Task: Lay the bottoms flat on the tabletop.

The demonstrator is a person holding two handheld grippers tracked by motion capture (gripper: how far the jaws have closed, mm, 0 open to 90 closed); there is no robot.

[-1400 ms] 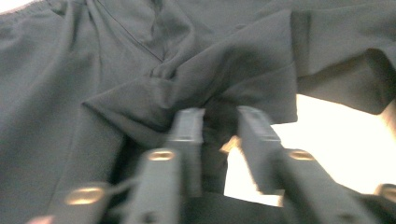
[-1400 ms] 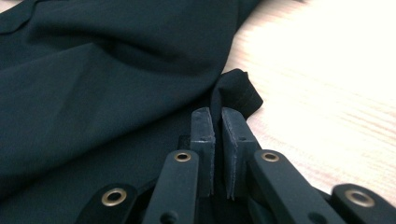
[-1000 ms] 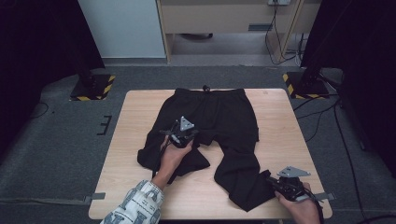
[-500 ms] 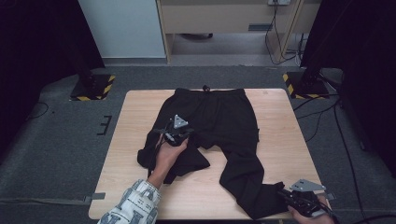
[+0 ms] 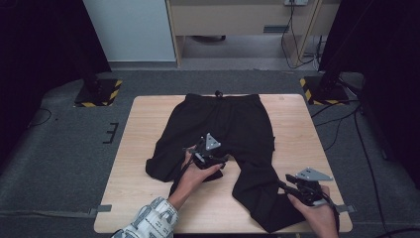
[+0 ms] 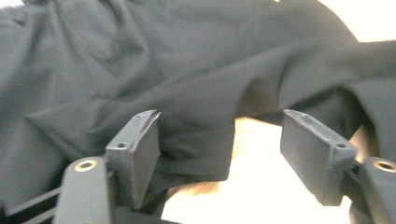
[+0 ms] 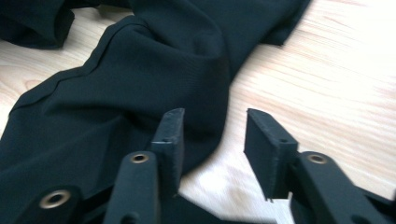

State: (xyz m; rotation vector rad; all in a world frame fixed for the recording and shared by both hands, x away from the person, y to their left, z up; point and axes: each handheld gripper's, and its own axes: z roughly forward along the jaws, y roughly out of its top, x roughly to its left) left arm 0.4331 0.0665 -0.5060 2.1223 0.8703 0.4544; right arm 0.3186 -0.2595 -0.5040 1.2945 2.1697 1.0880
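Letting go cleanly is the step in hand: the black trousers [image 5: 228, 144] lie spread on the table [image 5: 143, 124], waistband at the far edge, the left leg bunched toward the middle and the right leg running to the near right corner. The left hand-held gripper [image 5: 218, 161] sits at the crotch fold; its jaws have just been opening and now stand wide, with a flap of cloth between them but not pinched. The right hand-held gripper [image 5: 285, 186], at the right leg's near end, has also just been opening; its jaws stand about half apart over bare wood beside the cloth edge. I judge it best to lift each one straight off so no fold drags along.

The high view gives the whole layout. The left gripper view shows the loose fold [image 6: 196, 140] clear of both pads, and the right gripper view shows the gap free of fabric.
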